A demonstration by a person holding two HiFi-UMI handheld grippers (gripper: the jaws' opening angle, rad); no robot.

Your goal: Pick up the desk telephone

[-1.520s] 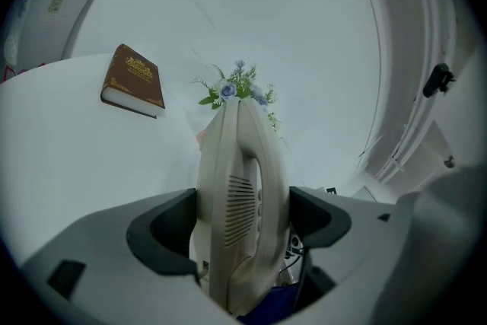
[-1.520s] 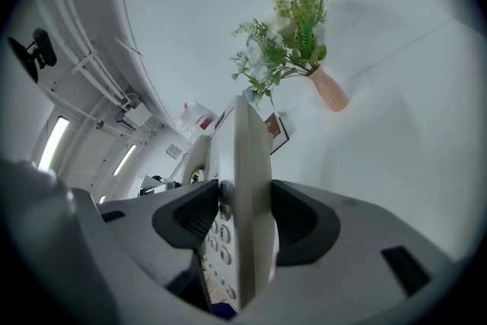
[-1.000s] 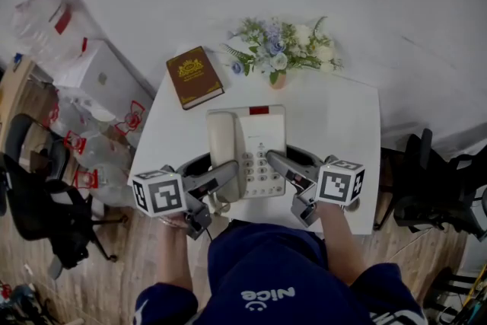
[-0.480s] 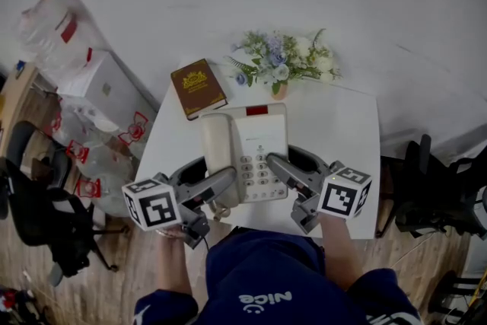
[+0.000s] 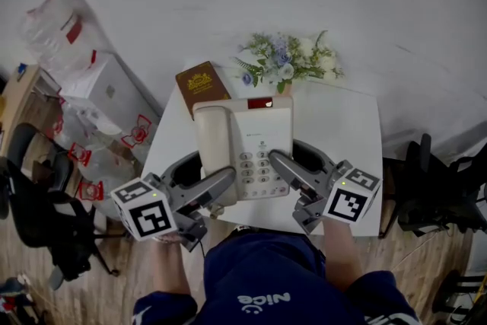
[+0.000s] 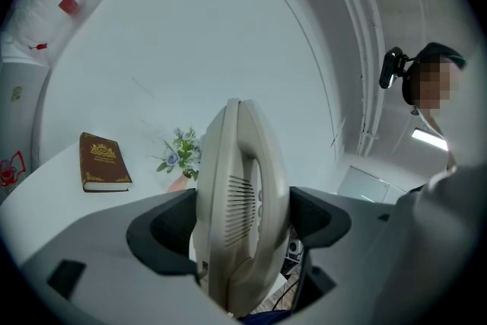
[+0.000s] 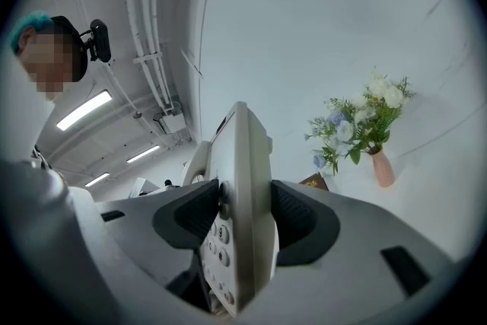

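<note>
The beige desk telephone (image 5: 245, 148), handset resting on its left side, is held up off the white table (image 5: 342, 125) between both grippers. My left gripper (image 5: 221, 183) is shut on the phone's near left edge, over the handset (image 6: 240, 202). My right gripper (image 5: 278, 164) is shut on the near right edge of the telephone (image 7: 240, 202) beside the keypad. In both gripper views the phone stands edge-on between the jaws, tilted up toward the ceiling.
A brown book (image 5: 202, 81) lies at the table's far left, partly hidden by the phone. A small vase of flowers (image 5: 289, 65) stands at the far edge. White box and plastic bags (image 5: 99, 95) sit left of the table; black chairs (image 5: 434, 194) flank both sides.
The telephone has risen off the table with both grippers shut on it, and now overlaps the book. Both grippers have moved up and slightly apart from the body.
</note>
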